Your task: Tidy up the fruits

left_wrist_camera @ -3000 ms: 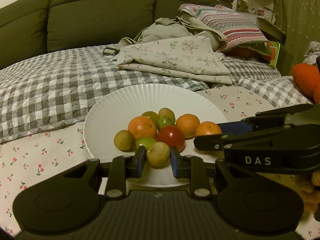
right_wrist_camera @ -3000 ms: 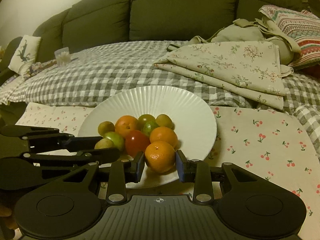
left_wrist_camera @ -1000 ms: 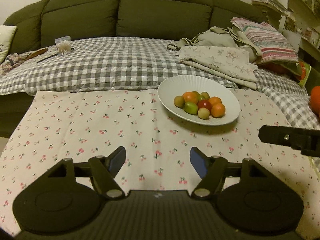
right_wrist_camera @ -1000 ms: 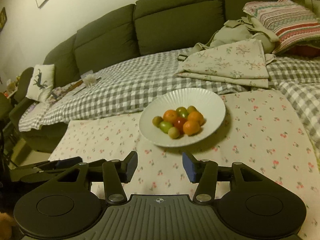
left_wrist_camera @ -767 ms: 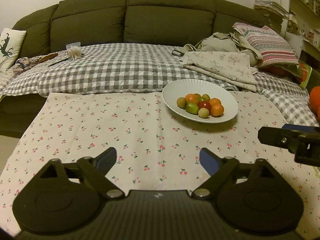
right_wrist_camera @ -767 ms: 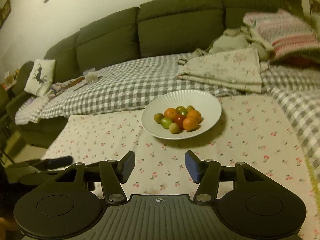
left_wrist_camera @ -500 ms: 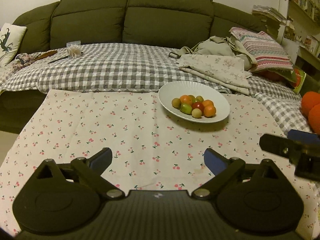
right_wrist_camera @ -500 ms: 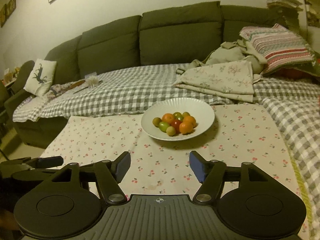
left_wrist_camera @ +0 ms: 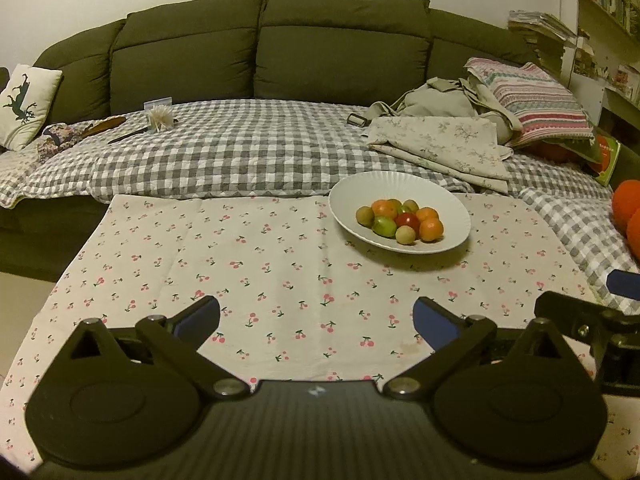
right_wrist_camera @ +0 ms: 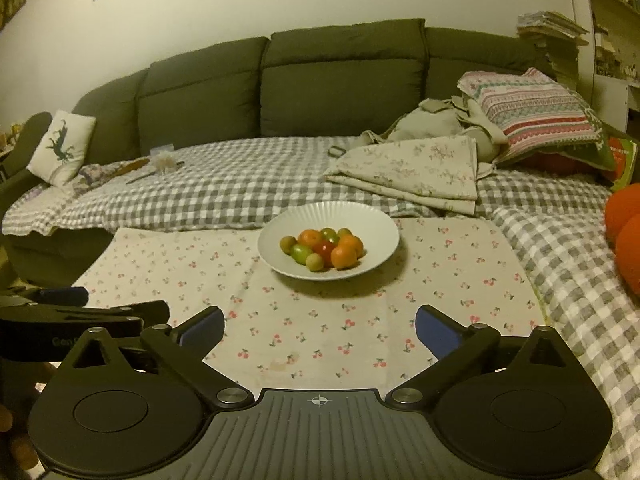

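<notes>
Fruit sits in the white bowl, both tongs wide open

Fruit is piled in a white bowl (left_wrist_camera: 452, 216) on a cloth with little cherries (left_wrist_camera: 240, 264).

In the left wrist view, a white cushion (left_wrist_camera: 24, 104) sits at the far left on a green sofa (left_wrist_camera: 340, 44). A gray checked blanket (left_wrist_camera: 240, 152) covers the seat. The left tongs (left_wrist_camera: 316, 318) are at the bottom of the frame. Their jaws are opening and now stand wide, with only cloth between the blue tips. The bowl is right of the middle, well apart from the tongs. Inside it are orange fruits (left_wrist_camera: 431, 229), green ones (left_wrist_camera: 384, 226) and one red one (left_wrist_camera: 407, 221), all touching. A folded flowery cloth (left_wrist_camera: 440, 148) lies behind the bowl, and a striped pillow (left_wrist_camera: 532, 100) sits at the upper right.

In the right wrist view, the left tongs poke in at the lower left edge. The right tongs (right_wrist_camera: 320, 330) fill the bottom. Their jaws are opening too and hold nothing. The bowl (right_wrist_camera: 376, 228) sits in the middle, far ahead of the tips. Something round and orange (right_wrist_camera: 624, 236) shows at the right edge.
</notes>
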The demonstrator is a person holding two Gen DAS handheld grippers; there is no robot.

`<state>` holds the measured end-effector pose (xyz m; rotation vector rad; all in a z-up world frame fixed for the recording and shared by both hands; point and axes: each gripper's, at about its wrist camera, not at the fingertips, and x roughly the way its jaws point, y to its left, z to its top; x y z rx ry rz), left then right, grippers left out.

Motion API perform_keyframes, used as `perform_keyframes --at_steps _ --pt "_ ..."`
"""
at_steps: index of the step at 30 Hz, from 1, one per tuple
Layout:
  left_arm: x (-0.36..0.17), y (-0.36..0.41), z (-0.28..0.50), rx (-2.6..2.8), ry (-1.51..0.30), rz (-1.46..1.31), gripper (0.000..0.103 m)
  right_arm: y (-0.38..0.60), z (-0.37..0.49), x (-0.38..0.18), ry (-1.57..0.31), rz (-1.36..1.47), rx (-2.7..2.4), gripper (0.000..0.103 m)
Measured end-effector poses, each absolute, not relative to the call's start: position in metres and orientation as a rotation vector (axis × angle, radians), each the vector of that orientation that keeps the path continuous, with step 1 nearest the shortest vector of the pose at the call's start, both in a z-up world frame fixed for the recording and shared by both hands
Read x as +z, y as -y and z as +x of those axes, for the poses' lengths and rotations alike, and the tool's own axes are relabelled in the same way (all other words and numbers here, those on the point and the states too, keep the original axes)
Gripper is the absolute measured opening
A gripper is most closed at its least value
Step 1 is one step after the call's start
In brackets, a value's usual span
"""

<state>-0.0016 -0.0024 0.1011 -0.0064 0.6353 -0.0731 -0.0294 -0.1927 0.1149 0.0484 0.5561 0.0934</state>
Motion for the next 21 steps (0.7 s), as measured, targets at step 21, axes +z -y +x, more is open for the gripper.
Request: perform_keyframes --at_steps 21 --pt "0.100 0.001 -0.001 -0.072 -0.621 0.000 0.102 0.189 -0.025 0.103 -0.586 0.043 0.091 0.103"
